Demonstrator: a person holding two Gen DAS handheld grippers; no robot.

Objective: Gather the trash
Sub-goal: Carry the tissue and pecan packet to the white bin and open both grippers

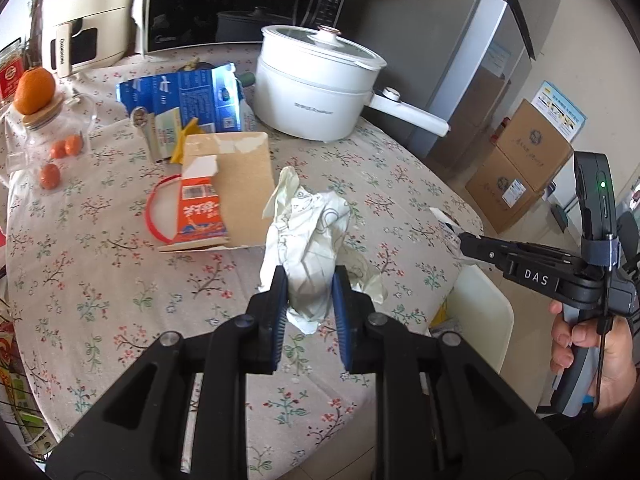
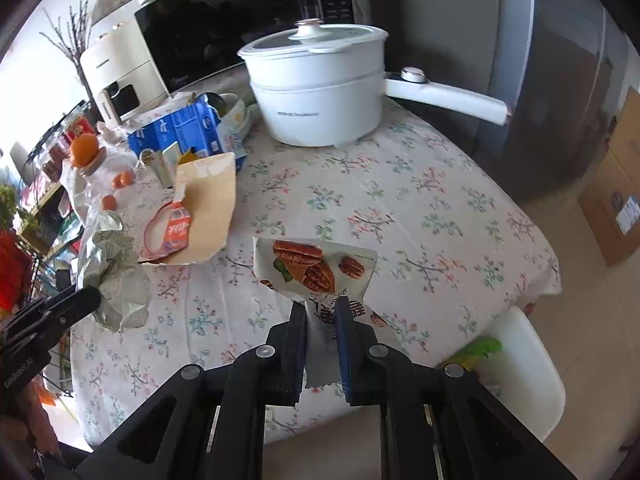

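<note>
Crumpled paper (image 1: 308, 240) is clamped in the left gripper (image 1: 310, 296) above the tabletop (image 1: 120, 300), well in front of the pot (image 1: 316, 88). Right of it, a nut packet (image 2: 316, 268) is pinched by the right gripper (image 2: 320, 336), presumably for binning; cartons (image 1: 224, 188) nearer the pot remain uncollected.

White pot (image 1: 316, 92), microwave (image 1: 224, 4), orange (image 1: 34, 90) on jar, floral tablecloth (image 1: 120, 300)

Only legible txt: "DAS" tag on right gripper (image 1: 464, 240), "GenRobot.AI" on left gripper (image 2: 86, 304) body. Carton/pot print too blurry tbh.
</note>
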